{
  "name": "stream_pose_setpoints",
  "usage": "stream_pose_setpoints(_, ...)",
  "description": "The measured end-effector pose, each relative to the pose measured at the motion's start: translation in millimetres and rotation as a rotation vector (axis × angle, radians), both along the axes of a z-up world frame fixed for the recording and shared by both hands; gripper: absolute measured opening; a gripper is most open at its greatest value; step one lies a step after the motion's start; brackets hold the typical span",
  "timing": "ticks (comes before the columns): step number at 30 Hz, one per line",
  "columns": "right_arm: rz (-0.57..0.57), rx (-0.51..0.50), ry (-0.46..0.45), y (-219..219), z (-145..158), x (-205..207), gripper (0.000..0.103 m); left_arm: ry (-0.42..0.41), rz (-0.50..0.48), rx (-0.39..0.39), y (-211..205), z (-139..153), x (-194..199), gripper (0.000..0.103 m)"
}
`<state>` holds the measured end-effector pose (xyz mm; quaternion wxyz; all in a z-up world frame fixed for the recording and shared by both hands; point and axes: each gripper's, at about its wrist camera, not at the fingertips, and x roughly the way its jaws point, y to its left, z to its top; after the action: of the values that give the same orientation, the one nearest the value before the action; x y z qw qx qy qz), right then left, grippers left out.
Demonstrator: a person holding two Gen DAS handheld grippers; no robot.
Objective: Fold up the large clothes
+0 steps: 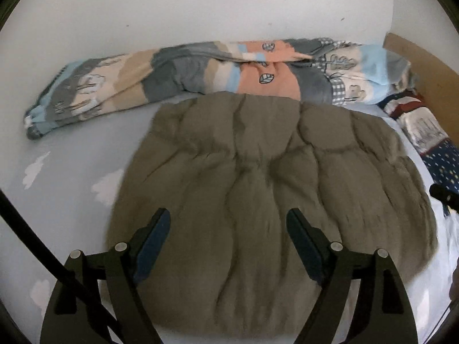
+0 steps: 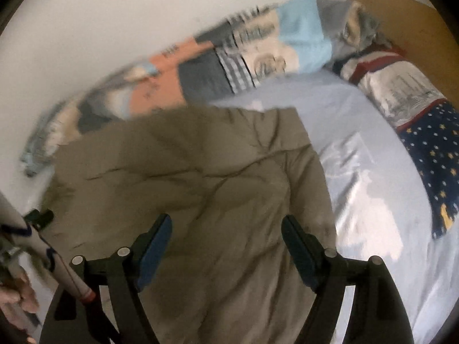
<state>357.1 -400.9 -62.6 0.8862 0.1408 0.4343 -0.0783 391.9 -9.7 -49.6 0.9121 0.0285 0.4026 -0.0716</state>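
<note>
The left gripper (image 1: 228,223) hangs with jaws spread and empty above a brown quilted garment (image 1: 258,189), which lies flat on a pale blue bed sheet (image 1: 71,177). The right gripper (image 2: 226,226) is likewise spread wide, gripping nothing, over the same garment's right side. A rolled patchwork quilt (image 1: 178,71) lies along the white wall (image 1: 200,5) behind, touching the garment's far edge. A starred pillow (image 2: 430,172) sits by the wooden headboard (image 2: 407,20). A hand (image 2: 17,295) shows at the right view's lower left.
</note>
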Motion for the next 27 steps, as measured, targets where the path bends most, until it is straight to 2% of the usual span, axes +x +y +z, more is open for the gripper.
stream_pose_setpoints(2, 0.0, 0.035, -0.03, 19, 15, -30, 0.083, 0.0, 0.007, -0.01, 9, 3, -28, 0.083)
stream_pose_setpoints(5, 0.006, 0.063, -0.044, 46, 21, -61, 0.083, -0.028, 0.029, 0.009, 23, 4, -72, 0.083)
stream_pose_setpoints(9, -0.014, 0.074, -0.071, 79, 23, -88, 0.083, -0.052, 0.065, 0.029, 39, -4, -95, 0.083)
stream_pose_setpoints(10, -0.015, 0.069, -0.083, 85, 24, -91, 0.082, -0.048, 0.08, 0.028, 43, -8, -94, 0.083)
stream_pose_setpoints(12, -0.017, 0.026, -0.108, 96, 24, -91, 0.071, -0.043, 0.108, 0.009, 51, -15, -85, 0.083)
stream_pose_setpoints(15, 0.01, -0.056, -0.114, 105, 16, -78, 0.063, -0.064, 0.148, 0.018, 55, -26, -71, 0.083)
stream_pose_setpoints(18, 0.016, -0.037, -0.082, 100, -6, -59, 0.057, -0.02, 0.171, 0.035, 55, -41, -46, 0.083)
stream_pose_setpoints(22, 0.025, -0.053, -0.012, 102, -34, -32, 0.057, 0.068, 0.194, 0.034, 58, -65, -29, 0.083)
stream_pose_setpoints(27, 0.058, -0.141, 0.076, 116, -65, -14, 0.06, 0.112, 0.183, 0.06, 56, -73, -21, 0.084)
